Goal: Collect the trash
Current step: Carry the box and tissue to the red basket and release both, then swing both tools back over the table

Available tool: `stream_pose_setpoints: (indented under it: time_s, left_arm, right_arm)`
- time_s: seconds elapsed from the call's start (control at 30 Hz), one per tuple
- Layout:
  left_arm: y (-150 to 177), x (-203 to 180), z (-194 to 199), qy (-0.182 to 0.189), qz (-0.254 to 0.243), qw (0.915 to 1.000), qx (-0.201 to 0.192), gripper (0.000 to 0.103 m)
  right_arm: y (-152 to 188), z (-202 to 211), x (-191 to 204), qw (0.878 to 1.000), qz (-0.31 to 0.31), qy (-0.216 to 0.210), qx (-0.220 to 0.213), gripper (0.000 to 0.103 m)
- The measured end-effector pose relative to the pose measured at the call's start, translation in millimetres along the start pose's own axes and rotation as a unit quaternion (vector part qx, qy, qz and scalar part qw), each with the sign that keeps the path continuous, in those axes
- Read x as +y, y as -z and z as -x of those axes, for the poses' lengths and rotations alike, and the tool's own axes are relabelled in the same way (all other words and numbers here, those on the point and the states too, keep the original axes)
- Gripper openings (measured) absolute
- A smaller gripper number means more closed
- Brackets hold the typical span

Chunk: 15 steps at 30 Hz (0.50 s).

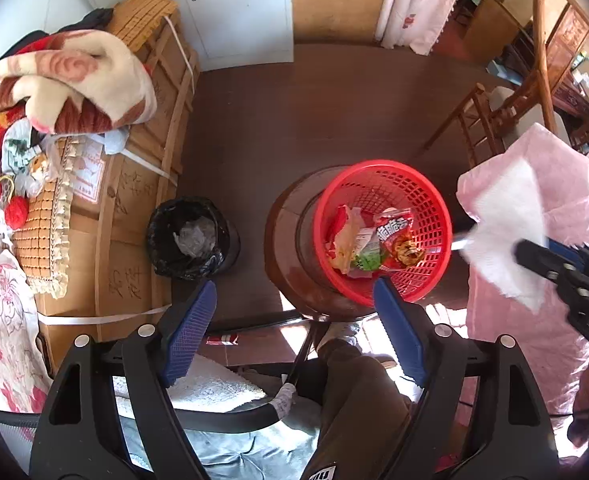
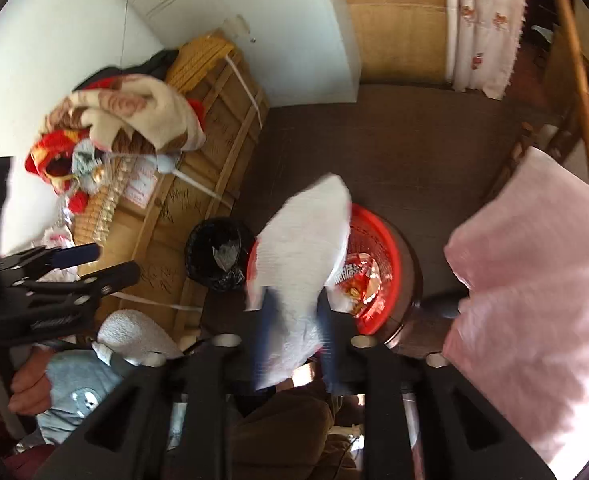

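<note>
A dark wooden floor (image 1: 314,112) runs between stacked cardboard boxes (image 1: 134,200) and a pink cloth (image 1: 534,320). On a round wooden stool (image 1: 290,248) sits a red basket (image 1: 434,216) holding snack wrappers (image 1: 390,240); a black-lined bin (image 1: 190,236) stands on the floor just beside the stool. The left claw (image 1: 294,328) hangs spread and empty. The right claw (image 2: 294,332) pinches a white paper towel (image 2: 306,248) — held above the basket's edge.

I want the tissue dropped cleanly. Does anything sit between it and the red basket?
Nothing visible: the right gripper holds the tissue above the open-topped basket, where wrappers already lie.
</note>
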<state>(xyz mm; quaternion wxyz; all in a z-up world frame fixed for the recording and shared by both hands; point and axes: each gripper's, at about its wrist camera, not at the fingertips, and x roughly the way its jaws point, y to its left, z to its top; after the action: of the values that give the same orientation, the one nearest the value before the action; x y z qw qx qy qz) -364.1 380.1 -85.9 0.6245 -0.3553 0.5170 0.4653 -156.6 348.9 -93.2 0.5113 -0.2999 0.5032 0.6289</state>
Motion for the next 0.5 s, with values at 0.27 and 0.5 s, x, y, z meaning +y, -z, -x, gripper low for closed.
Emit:
stream_pose_setpoints:
  time_s: [0.27,0.5]
  left_arm:
    - [-0.7,-6.9,4.0,-0.004,-0.025,0.9996,-0.015,0.080]
    - [-16.9,-42.7,10.8,0.019,-0.079,0.9961,-0.034,0.080]
  right_arm:
    - [-4.8,-3.9,8.6,1.000,0.003,0.016,-0.002,0.047]
    - [16.7,33.9,-14.0,0.998,-0.043,0.040,-0.035,0.047]
